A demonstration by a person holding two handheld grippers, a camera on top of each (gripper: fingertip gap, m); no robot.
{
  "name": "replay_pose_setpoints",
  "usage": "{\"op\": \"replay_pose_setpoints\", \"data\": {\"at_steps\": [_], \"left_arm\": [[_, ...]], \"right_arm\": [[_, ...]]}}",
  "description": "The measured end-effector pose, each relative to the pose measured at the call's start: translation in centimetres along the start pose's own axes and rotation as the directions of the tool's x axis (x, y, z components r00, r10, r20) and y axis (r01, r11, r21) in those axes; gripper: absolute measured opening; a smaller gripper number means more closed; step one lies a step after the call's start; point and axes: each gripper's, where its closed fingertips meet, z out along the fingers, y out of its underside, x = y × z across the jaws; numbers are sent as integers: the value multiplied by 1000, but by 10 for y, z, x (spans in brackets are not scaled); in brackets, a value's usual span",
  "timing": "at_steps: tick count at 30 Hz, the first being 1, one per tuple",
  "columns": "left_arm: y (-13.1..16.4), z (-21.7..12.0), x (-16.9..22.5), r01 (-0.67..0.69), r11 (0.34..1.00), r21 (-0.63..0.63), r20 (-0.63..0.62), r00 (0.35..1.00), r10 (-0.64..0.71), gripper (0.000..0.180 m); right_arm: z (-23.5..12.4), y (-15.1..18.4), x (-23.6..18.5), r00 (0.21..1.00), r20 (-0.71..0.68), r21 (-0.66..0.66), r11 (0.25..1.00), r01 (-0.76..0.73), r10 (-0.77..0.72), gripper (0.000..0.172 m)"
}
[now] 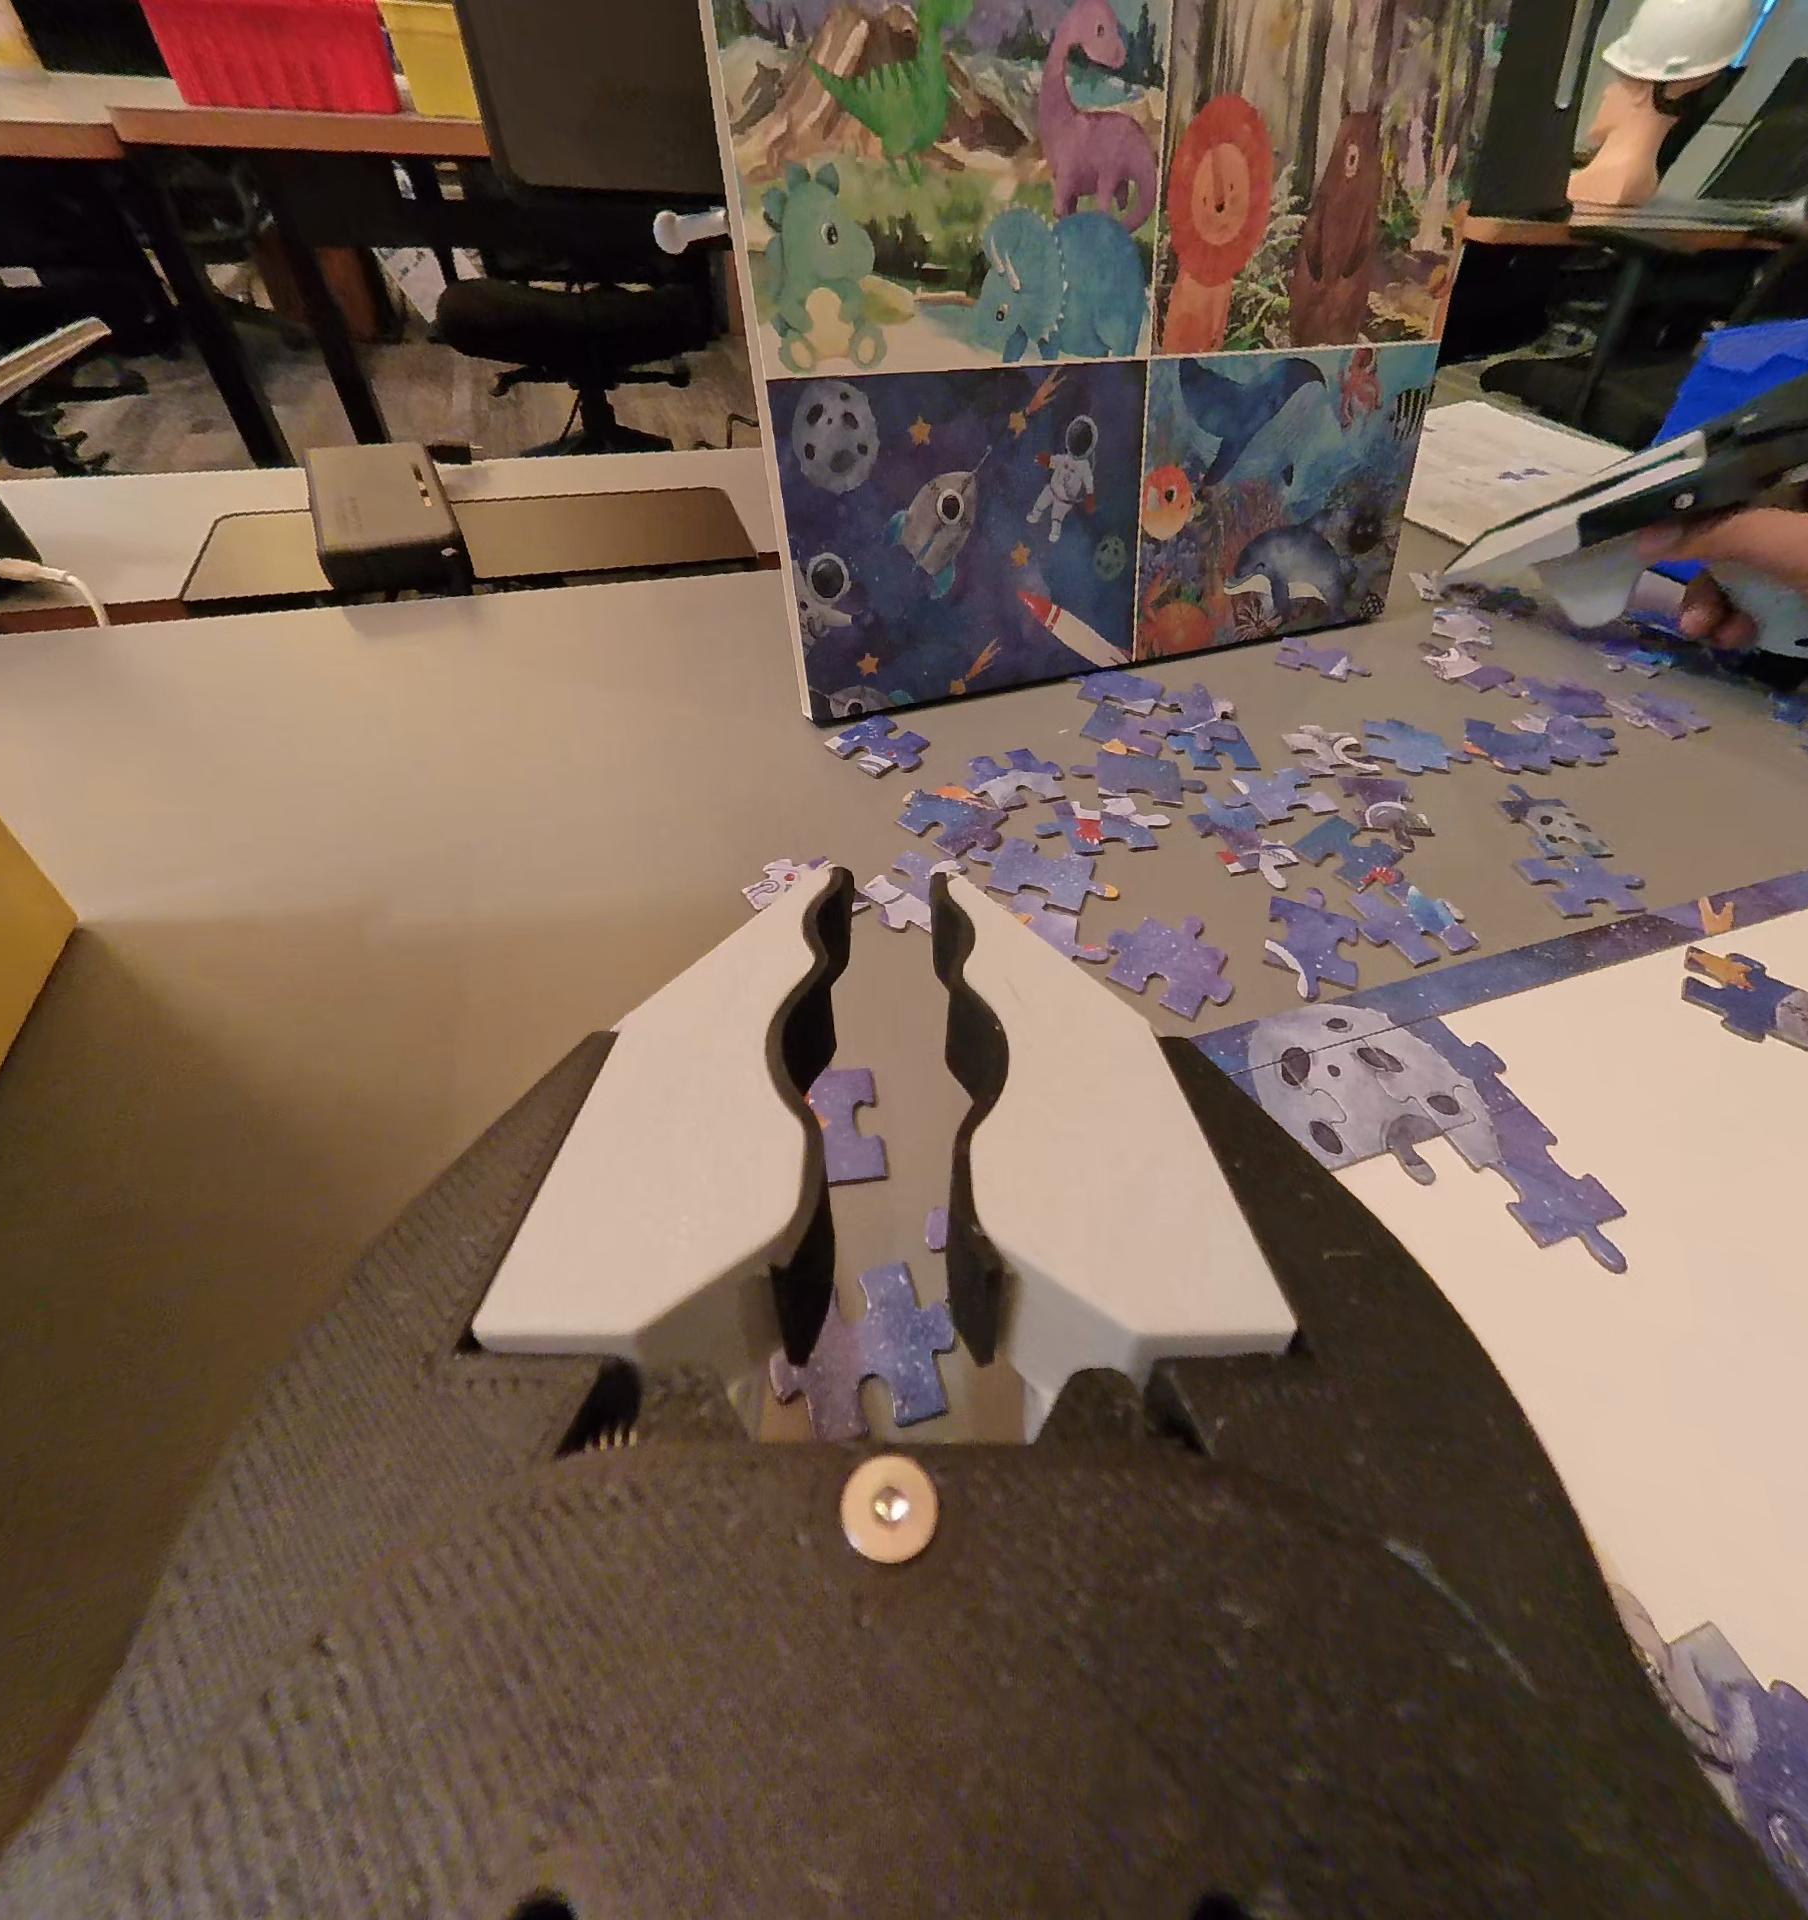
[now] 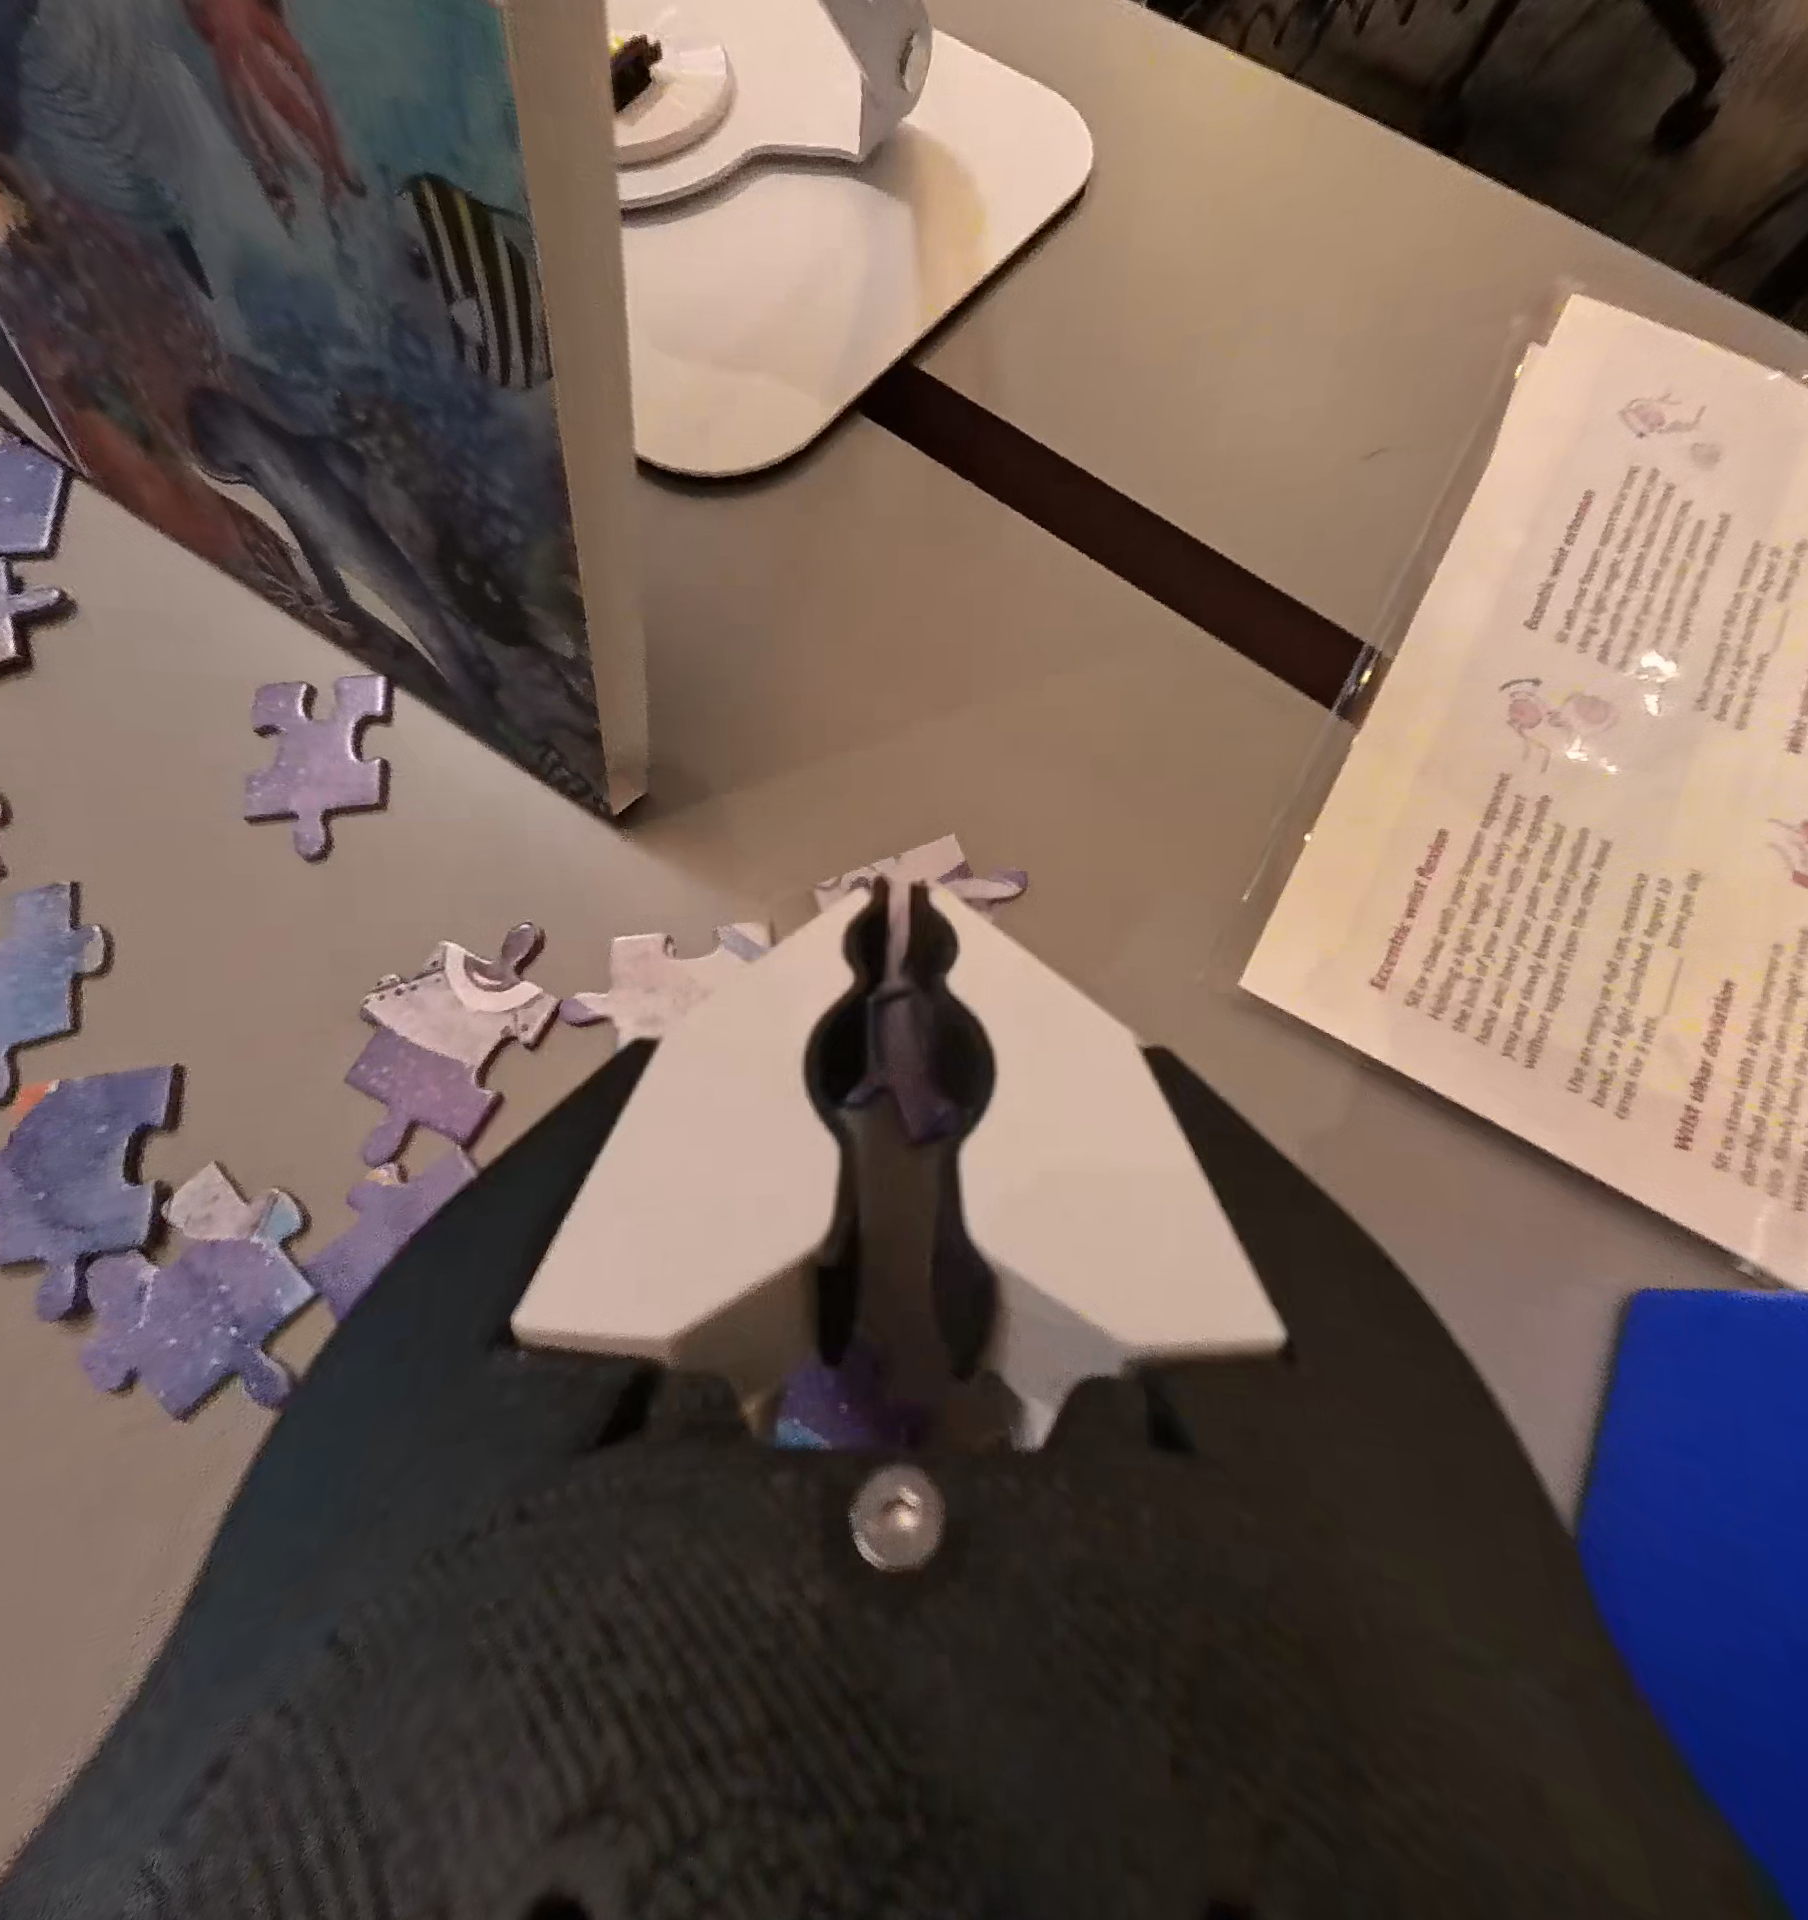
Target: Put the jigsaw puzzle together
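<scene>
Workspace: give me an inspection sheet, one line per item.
Surface: grey table.
Puzzle: loose pieces before upright box; joined section on white board.
Clutter: sleeved sheet; blue item; white base.
Grippers: left gripper slightly open, holding nothing; right gripper shut on an edge-on piece.
Cables: white cable.
Surroundings: chair, red bin.
</scene>
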Motion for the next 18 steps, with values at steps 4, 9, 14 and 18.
{"op": "replay_pose_setpoints", "data": {"at_steps": [4,9,14,18], "left_arm": [[0,0,0,0,1000,1,0,1000,0,13],[0,0,0,-2,1000,4,1,1000,2,13],[0,0,1,-6,1000,1,1,1000,6,13],[0,0,1,-7,1000,2,1,1000,7,13]], "right_arm": [[0,3,4,999,-42,-31,999,34,-35,17],[-3,-2,10,998,-25,24,998,-53,53,29],[0,5,7,999,-5,-25,999,-48,48,31],[0,6,5,999,1,-30,998,-46,46,23]]}}
